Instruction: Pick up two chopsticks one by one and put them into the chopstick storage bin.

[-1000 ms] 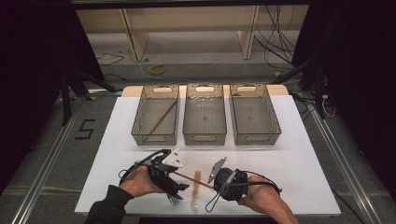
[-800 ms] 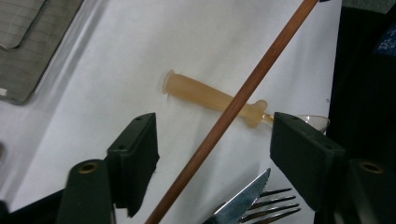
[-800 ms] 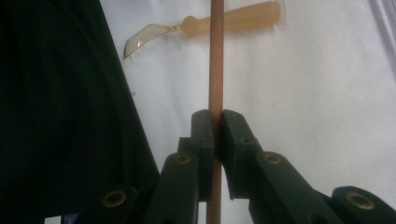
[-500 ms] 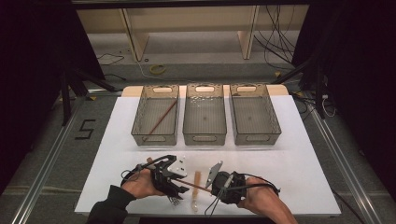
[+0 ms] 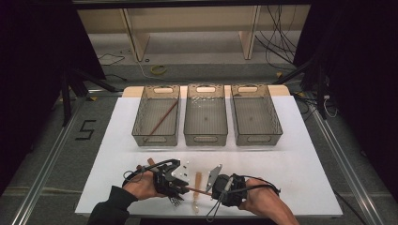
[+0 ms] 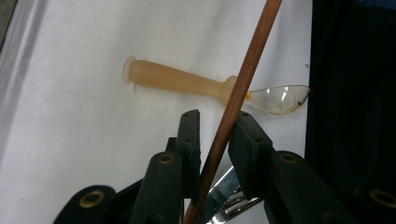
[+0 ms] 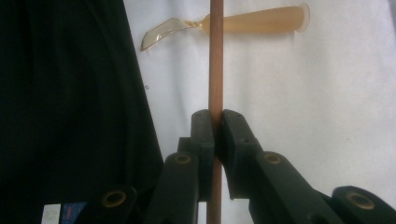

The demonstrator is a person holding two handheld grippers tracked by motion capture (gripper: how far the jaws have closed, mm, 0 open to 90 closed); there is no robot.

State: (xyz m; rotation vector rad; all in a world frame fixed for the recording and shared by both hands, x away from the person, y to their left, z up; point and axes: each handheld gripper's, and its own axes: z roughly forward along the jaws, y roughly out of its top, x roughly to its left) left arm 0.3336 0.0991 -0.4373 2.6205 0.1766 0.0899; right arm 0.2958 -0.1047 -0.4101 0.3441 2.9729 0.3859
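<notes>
Two grippers on one thin reddish-brown wooden chopstick (image 5: 197, 190), low over the near edge of the white table (image 5: 300, 159). Right gripper (image 7: 215, 122) is clamped tight on the stick, pads pressed on both sides. Left gripper (image 6: 219, 133) has just been closing, jaws straddling the stick; a small gap shows on the right-hand pad (image 6: 250, 140), so it looks not quite gripped yet.

Under the stick lies a translucent amber plastic spoon (image 6: 187, 80) with a clear bowl, flat on the table. Silver metal fork (image 6: 229, 198) tines show below the left jaws.

Three clear grey plastic bins (image 5: 205, 115) stand in a row farther back; the left one already holds a similar brown stick (image 5: 161, 121).

Risks, my guess: the stick crosses the left jaws at a slant, so closing could twist or lever it against the right grip and pop it loose. Dropping lower could knock the spoon or fork.
</notes>
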